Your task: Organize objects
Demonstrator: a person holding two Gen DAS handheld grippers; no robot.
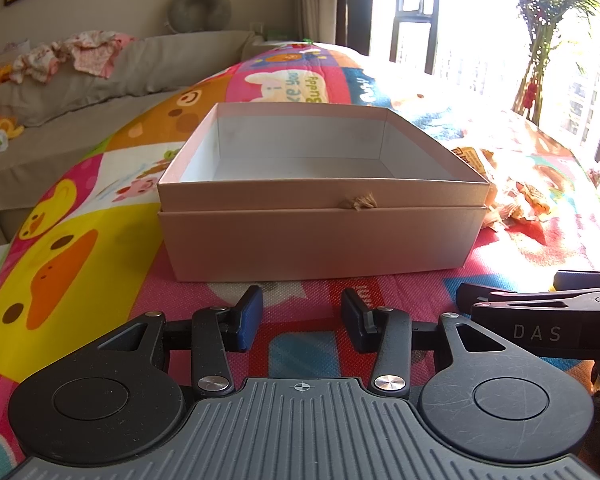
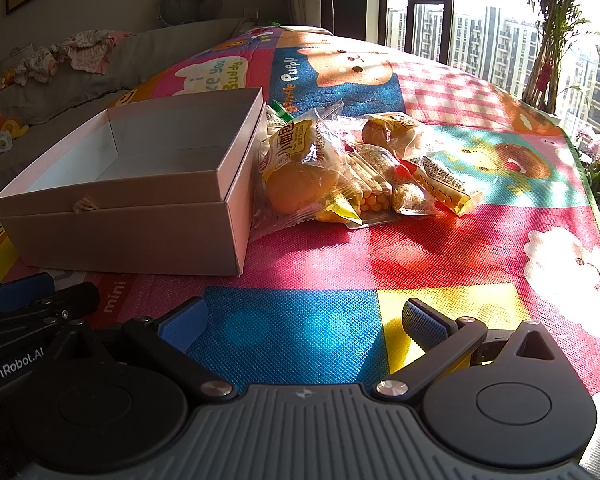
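Snack packets (image 2: 352, 168) are piled on the colourful play mat (image 2: 340, 256), right up against the right side of the cardboard box (image 2: 140, 184). Nearest the box is a bagged bun (image 2: 300, 172), with a second bun (image 2: 388, 132) further back and long packs of small yellow bits lying between. Box is open with nothing in it, sitting in its own lid. My left tongs (image 1: 302, 320) hang just in front of the box's near wall, jaws partly apart, gripping nothing. My right tongs (image 2: 304, 324) sit over the blue and yellow squares, spread wide, also holding nothing. Sofa (image 2: 60, 92) is far left.
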